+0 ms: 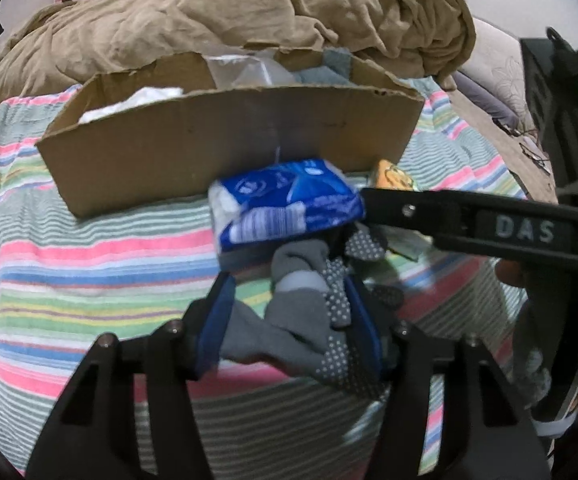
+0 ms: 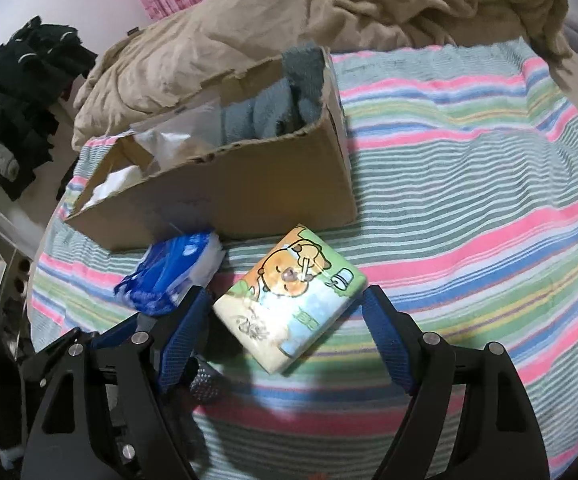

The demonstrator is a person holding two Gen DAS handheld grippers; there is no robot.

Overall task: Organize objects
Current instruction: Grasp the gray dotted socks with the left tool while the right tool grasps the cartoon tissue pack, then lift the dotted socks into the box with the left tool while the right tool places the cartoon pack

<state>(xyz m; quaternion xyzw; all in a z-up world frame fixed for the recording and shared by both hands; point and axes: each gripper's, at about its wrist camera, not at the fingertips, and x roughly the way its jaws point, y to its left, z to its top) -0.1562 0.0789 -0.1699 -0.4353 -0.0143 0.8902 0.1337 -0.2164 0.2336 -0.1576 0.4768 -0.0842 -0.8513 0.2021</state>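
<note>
Your left gripper (image 1: 289, 312) is already clenched on the floppy grey sock (image 1: 289, 320), and the right gripper (image 2: 285, 320), jaws spread wide, straddles the squishy, light tissue pack (image 2: 289, 296), so pinch its long sides.

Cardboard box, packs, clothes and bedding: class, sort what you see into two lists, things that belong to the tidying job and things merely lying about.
Belongs to the job:
cardboard box
grey dotted sock, clamped in the left gripper
blue tissue pack
cartoon tissue pack, between the open fingers of the right gripper

Just lying about:
tan duvet
striped sheet
dark clothes pile
</note>
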